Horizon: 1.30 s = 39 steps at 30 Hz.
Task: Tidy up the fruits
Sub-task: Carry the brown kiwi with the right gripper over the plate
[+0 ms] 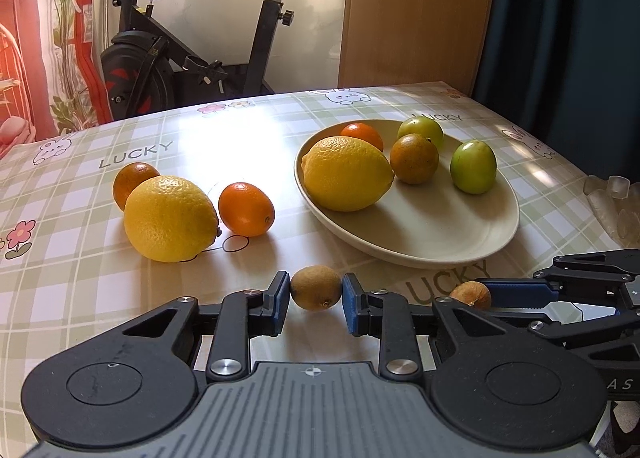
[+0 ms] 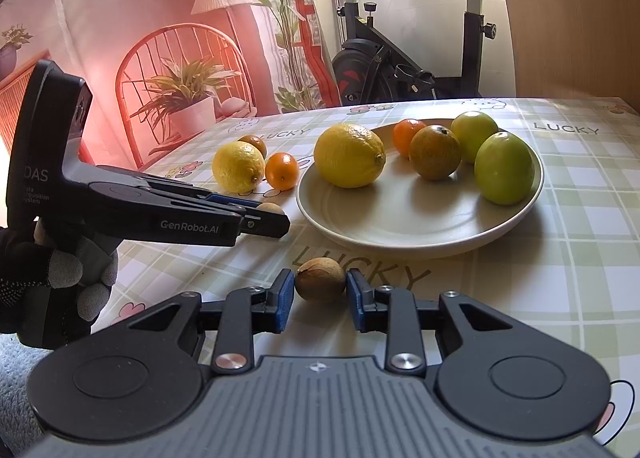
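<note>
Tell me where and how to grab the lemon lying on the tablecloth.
Grip the lemon across its fat middle, coming from the near side. Its long axis lies crosswise with the nub end toward the small orange, so the tongs close front to back, not on the tapered ends.

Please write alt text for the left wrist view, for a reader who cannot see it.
The left tongs are shut on a small brown fruit on a checked tablecloth. Beyond, a cream plate holds five fruits; a lemon and two small oranges lie left of it.

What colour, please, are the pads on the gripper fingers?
Blue pads, seen best in the left wrist view.
</note>
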Each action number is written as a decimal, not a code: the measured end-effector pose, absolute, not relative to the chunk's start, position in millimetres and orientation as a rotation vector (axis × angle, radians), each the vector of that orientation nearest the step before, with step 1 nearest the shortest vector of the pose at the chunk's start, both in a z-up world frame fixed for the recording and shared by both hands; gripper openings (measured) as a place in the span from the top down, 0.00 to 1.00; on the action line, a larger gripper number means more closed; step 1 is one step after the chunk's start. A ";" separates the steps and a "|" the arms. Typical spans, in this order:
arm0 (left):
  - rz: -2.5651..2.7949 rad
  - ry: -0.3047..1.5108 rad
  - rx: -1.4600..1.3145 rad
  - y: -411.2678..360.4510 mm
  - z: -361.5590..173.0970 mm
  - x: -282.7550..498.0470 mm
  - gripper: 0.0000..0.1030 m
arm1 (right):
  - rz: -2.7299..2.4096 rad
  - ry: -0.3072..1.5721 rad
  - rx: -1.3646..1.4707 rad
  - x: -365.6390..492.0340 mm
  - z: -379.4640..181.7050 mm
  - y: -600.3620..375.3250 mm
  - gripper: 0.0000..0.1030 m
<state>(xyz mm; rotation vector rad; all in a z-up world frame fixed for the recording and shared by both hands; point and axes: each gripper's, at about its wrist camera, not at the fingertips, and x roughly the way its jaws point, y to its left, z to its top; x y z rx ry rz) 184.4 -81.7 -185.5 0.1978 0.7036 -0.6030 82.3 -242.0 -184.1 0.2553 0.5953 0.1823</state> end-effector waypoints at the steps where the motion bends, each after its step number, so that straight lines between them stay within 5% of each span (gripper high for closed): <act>1: -0.605 0.699 0.194 -80.3 -183.3 181.8 0.71 | 0.182 0.593 0.254 82.0 -184.0 -241.8 0.70; 17: -0.721 0.594 0.115 -114.2 -138.7 169.3 0.71 | 0.146 0.523 0.310 70.9 -167.2 -254.2 0.70; 39: -0.713 0.745 0.087 -174.6 -176.0 228.8 0.71 | 0.015 0.520 0.093 125.3 -172.9 -294.6 0.70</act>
